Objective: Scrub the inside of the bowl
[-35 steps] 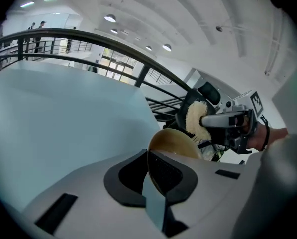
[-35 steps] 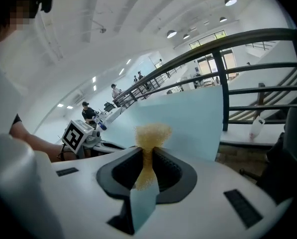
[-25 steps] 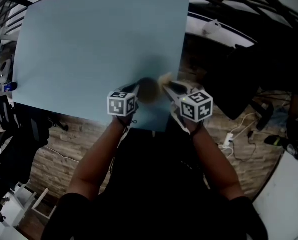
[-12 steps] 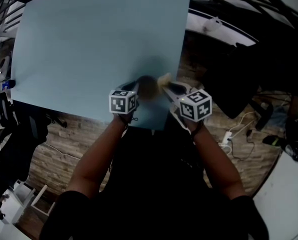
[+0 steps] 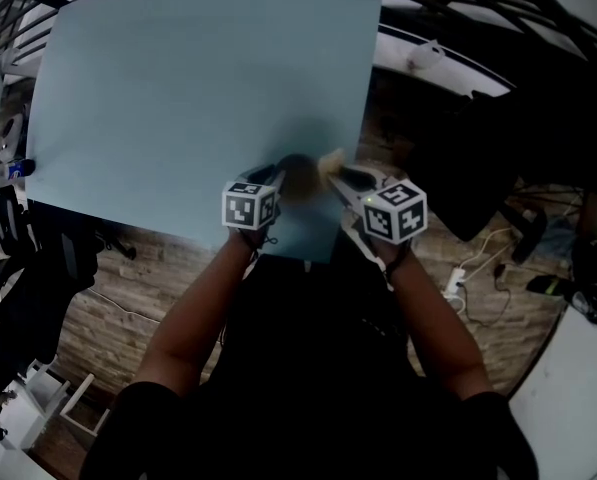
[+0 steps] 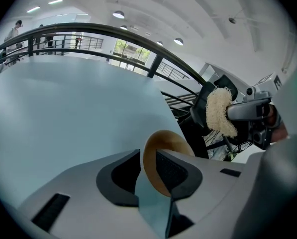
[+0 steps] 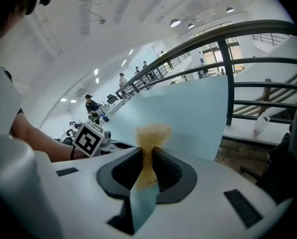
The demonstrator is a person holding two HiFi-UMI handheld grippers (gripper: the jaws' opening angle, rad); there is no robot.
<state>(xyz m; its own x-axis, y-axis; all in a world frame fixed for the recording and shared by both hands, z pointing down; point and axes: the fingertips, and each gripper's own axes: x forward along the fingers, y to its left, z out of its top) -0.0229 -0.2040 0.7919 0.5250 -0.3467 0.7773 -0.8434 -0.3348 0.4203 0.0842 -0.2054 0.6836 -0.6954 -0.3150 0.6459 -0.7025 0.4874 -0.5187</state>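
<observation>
A brown bowl [image 5: 296, 180] stands on edge over the front of the light blue table [image 5: 178, 98]. My left gripper [image 5: 275, 180] is at its left side. In the left gripper view the bowl's rim [image 6: 160, 148] lies between the jaws of the left gripper [image 6: 148, 166], which have just been opening. The rim rests by the right pad, with a gap to the left pad. My right gripper [image 5: 340, 176] is shut on a yellowish scrub sponge [image 5: 330, 162], held just right of the bowl. The sponge [image 7: 151, 136] sticks out past the right gripper [image 7: 147, 166].
The table's front edge runs just below both grippers, with a wooden floor beneath. A white power strip [image 5: 458, 273] and cables lie on the floor at the right. Dark chairs [image 5: 18, 258] stand at the left. A railing [image 7: 228, 83] runs beyond the table.
In the head view the left gripper has edged slightly to the right. The bowl, the sponge and the right gripper stay where they were.
</observation>
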